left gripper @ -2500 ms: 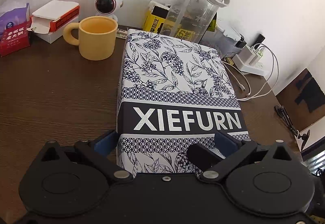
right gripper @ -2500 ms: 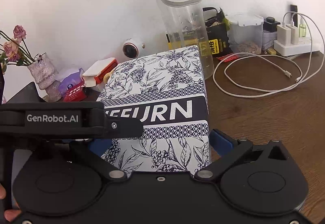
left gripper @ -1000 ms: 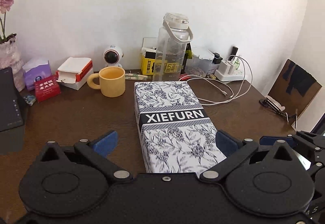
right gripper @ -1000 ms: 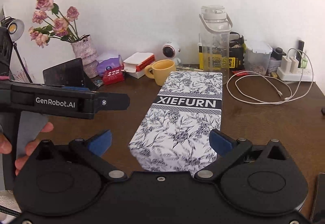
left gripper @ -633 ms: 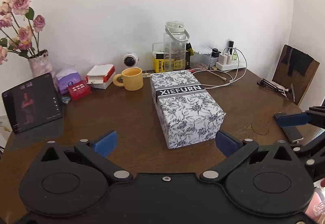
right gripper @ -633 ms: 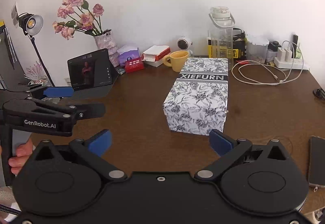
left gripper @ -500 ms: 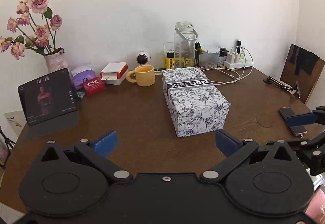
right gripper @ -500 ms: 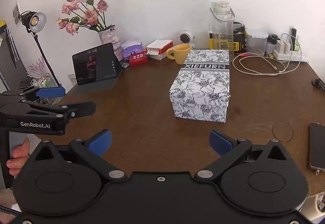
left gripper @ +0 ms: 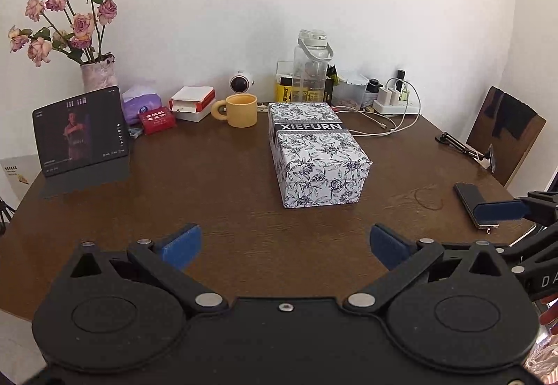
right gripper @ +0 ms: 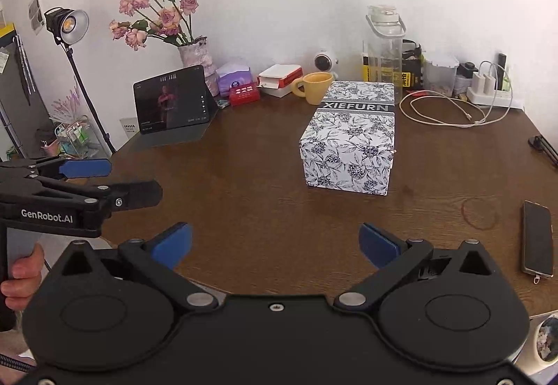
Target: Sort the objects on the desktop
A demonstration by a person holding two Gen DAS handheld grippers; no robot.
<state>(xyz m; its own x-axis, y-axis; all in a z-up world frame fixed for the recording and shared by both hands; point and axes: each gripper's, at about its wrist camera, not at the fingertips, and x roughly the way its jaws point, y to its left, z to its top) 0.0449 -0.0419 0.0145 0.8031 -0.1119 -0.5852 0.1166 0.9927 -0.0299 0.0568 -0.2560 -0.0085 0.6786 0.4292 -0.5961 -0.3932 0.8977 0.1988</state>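
While both grippers hang over the near edge of the table, neither holds anything: left gripper (left gripper: pixel 284 243) has its blue pads spread wide, right gripper (right gripper: pixel 275 242) likewise wide apart. Left gripper also shows in the right wrist view at far left, a hand (right gripper: pixel 19 275) on its grip. Table (left gripper: pixel 216 182) is dark brown wood, round-cornered, set against a white wall. Patterned box (left gripper: pixel 315 153) sits mid-table, well ahead of both grippers, touching neither; long rectangular shape, white with dark floral print, black band reading XIEFURN across the top toward the far end. Yellow mug (left gripper: pixel 239 110) just beyond its far left corner, clear bottle (left gripper: pixel 310 66) behind it. Tablet (left gripper: pixel 81 134) propped at left, vase of pink roses (left gripper: pixel 96 74) behind that. White cable (right gripper: pixel 450 109) coiled far right, phone (right gripper: pixel 537 238) flat near the right edge. Studio lamp (right gripper: pixel 68 25) stands off the table at left.
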